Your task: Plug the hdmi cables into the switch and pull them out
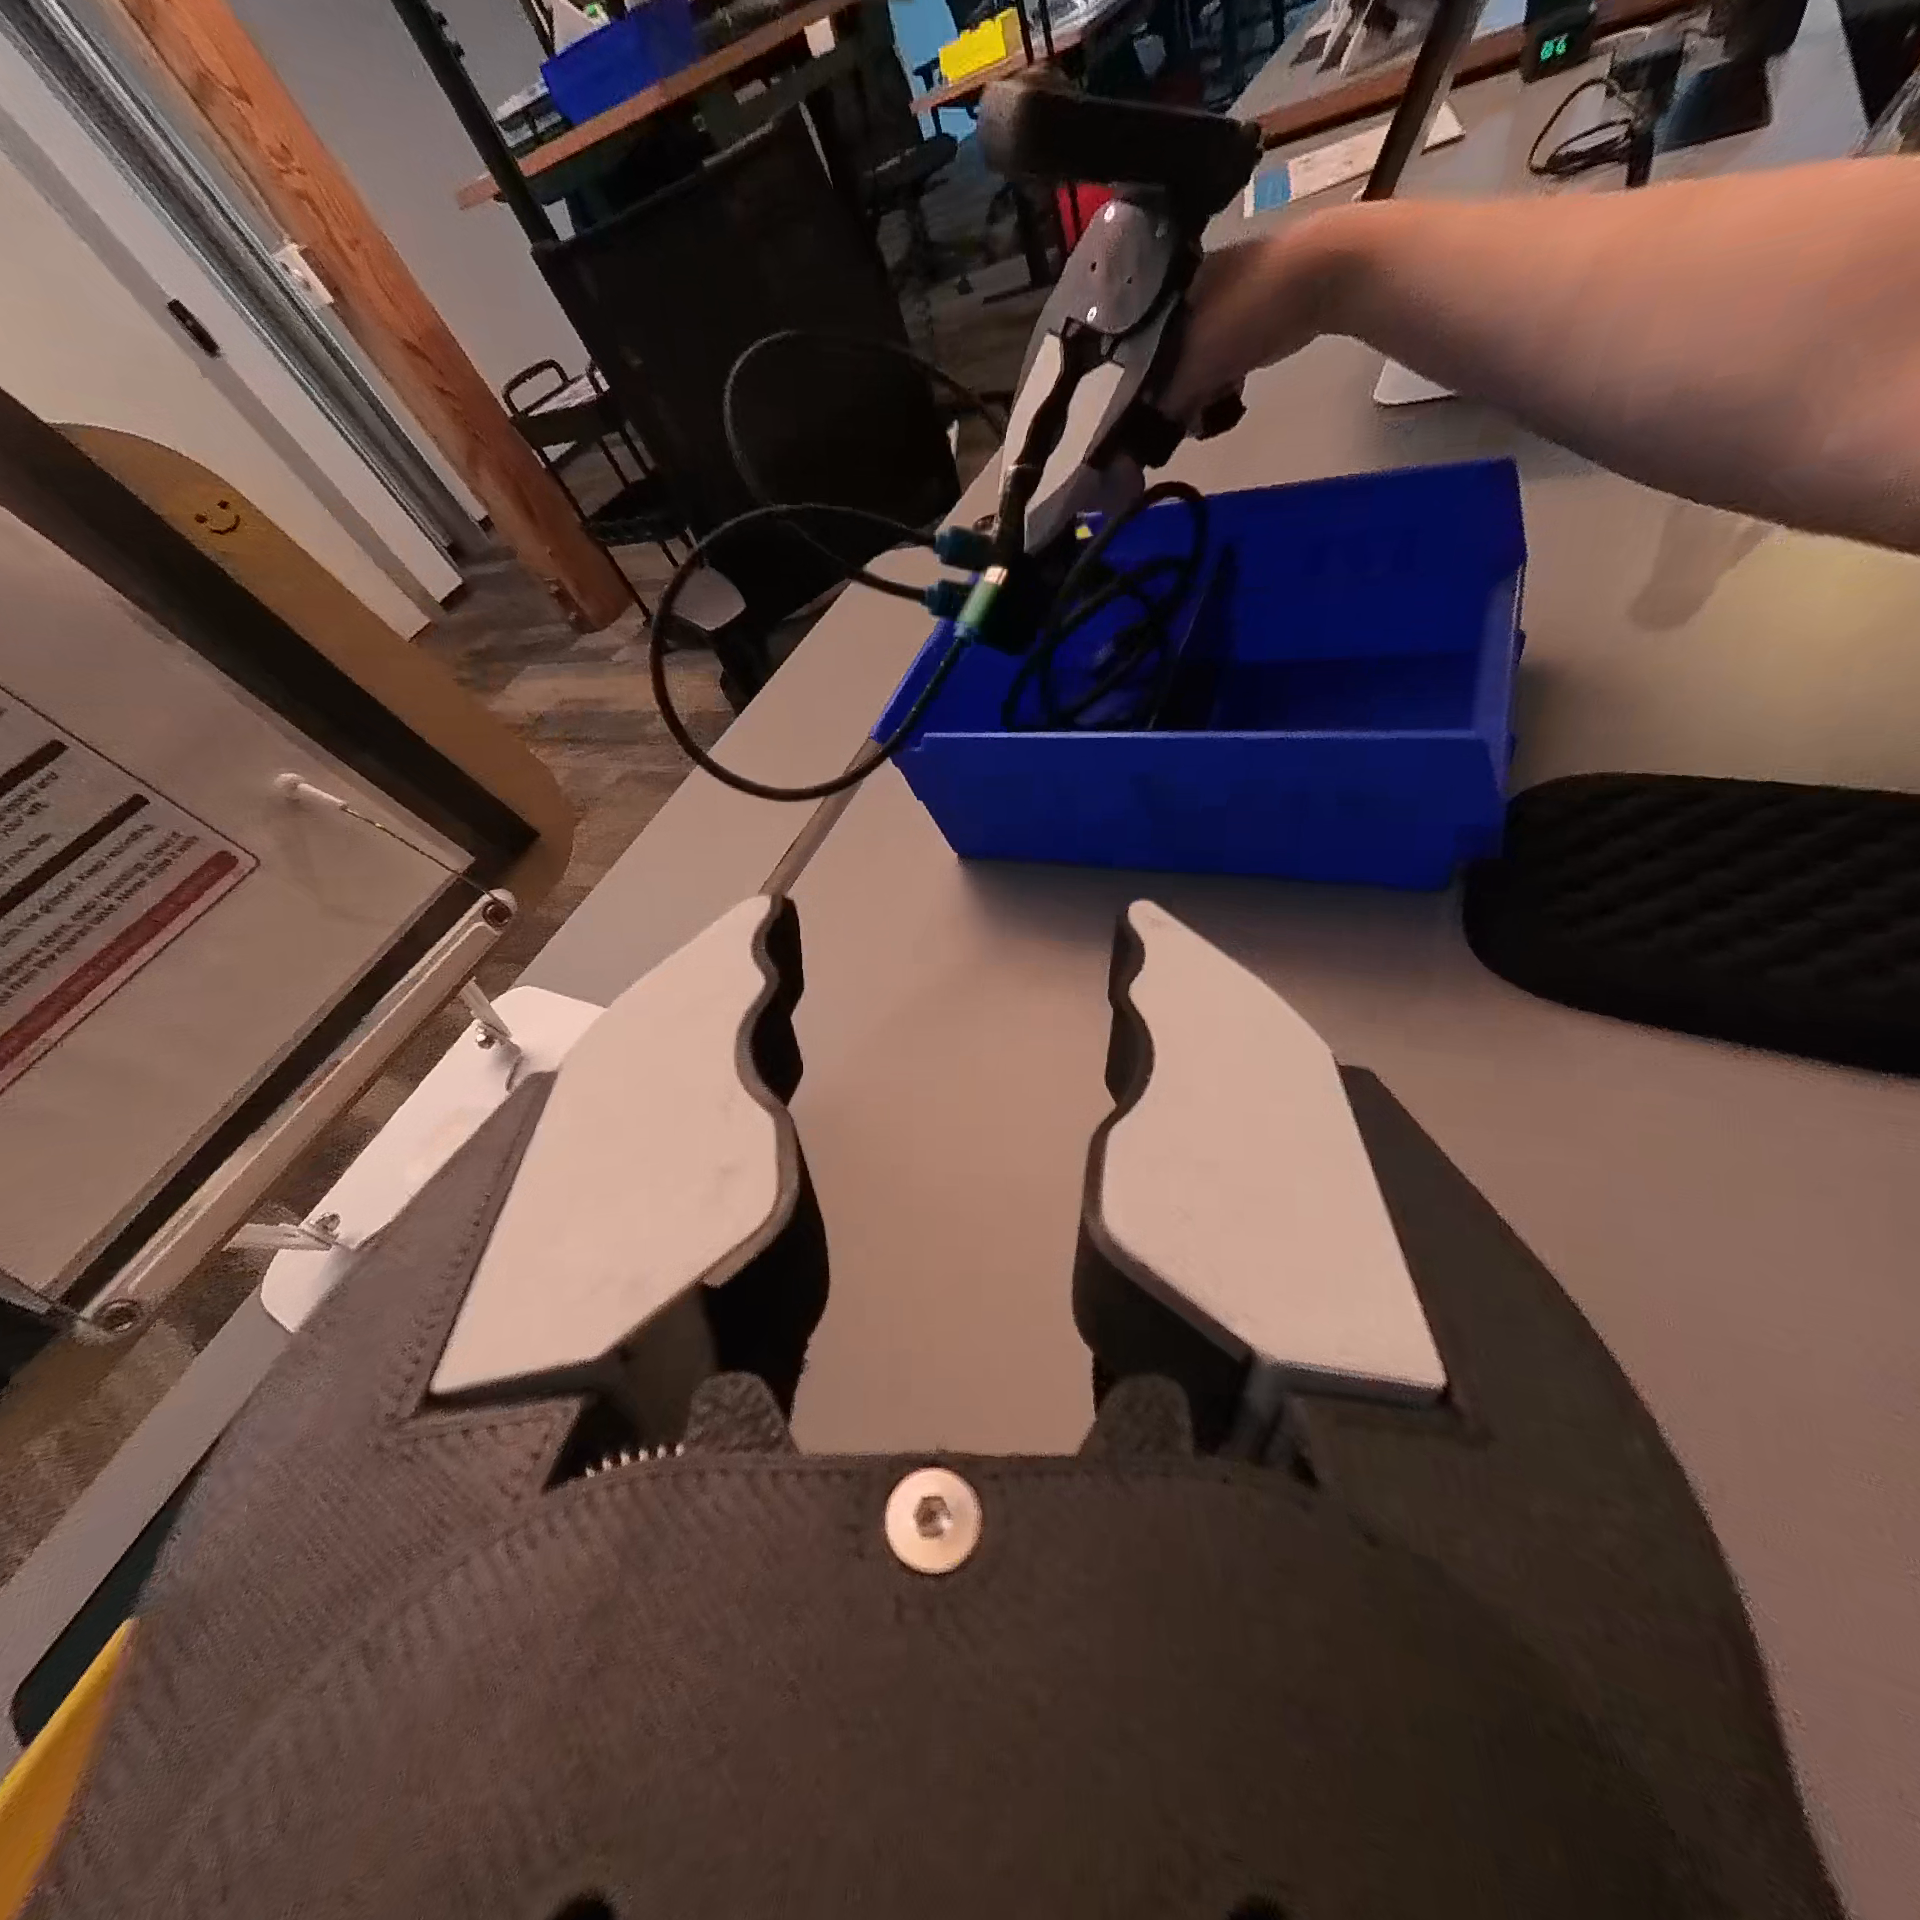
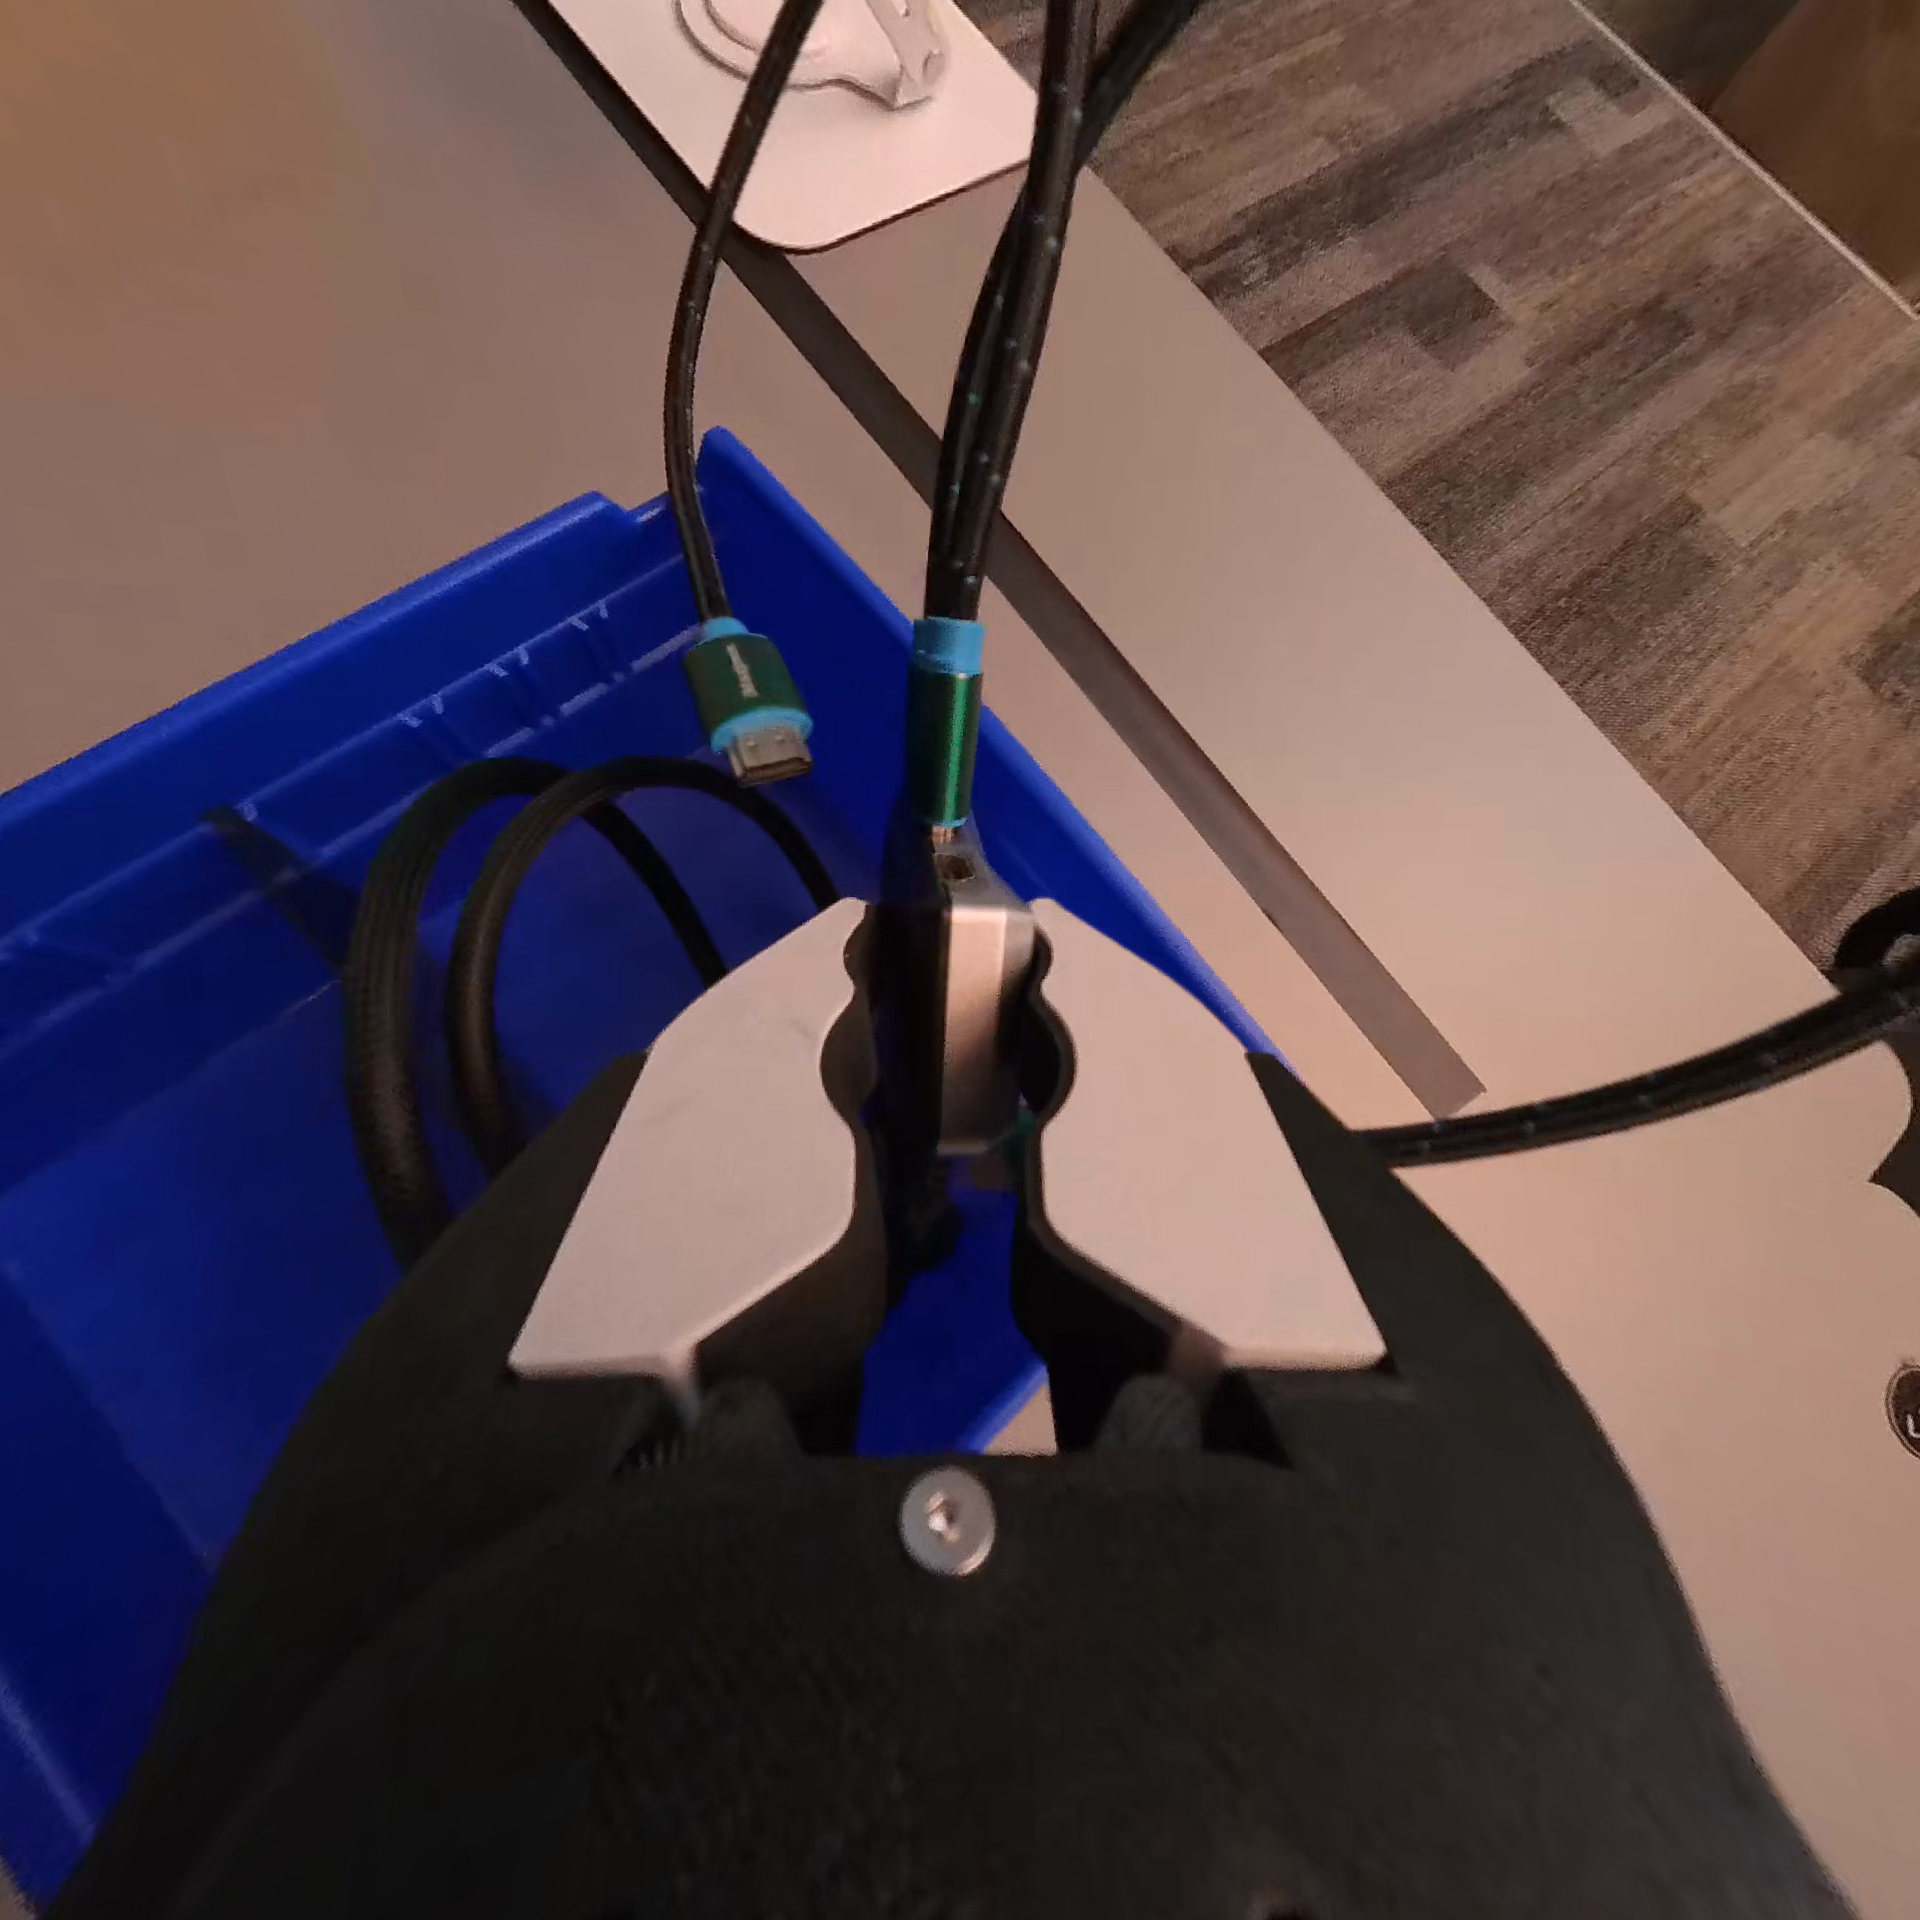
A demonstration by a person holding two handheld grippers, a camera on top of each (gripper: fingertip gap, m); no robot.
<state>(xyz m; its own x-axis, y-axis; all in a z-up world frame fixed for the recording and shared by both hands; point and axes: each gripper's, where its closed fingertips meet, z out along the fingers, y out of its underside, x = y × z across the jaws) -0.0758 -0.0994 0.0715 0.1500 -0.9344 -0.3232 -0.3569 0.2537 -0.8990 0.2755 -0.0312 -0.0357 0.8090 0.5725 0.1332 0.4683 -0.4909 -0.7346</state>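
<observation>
My right gripper [image 2: 945,935] is shut on a small silver HDMI switch [image 2: 982,997] and holds it above the left end of a blue bin [image 2: 312,707]. A green and blue HDMI plug [image 2: 940,727] sits in the switch's far end. A second such plug [image 2: 748,717] hangs free just to its left. Black braided cable [image 2: 468,935] lies coiled in the bin. In the left wrist view the right gripper [image 1: 1029,520] holds the switch and plugs over the bin [image 1: 1247,790]. My left gripper [image 1: 956,935] is open and empty above the grey table, short of the bin.
The table's left edge [image 1: 810,842] runs close to the bin, with floor beyond. A black mesh pad [image 1: 1714,914] lies right of the bin. A framed board [image 1: 156,935] and a white stand base [image 1: 436,1122] are at the left. A person's forearm [image 1: 1610,332] reaches across.
</observation>
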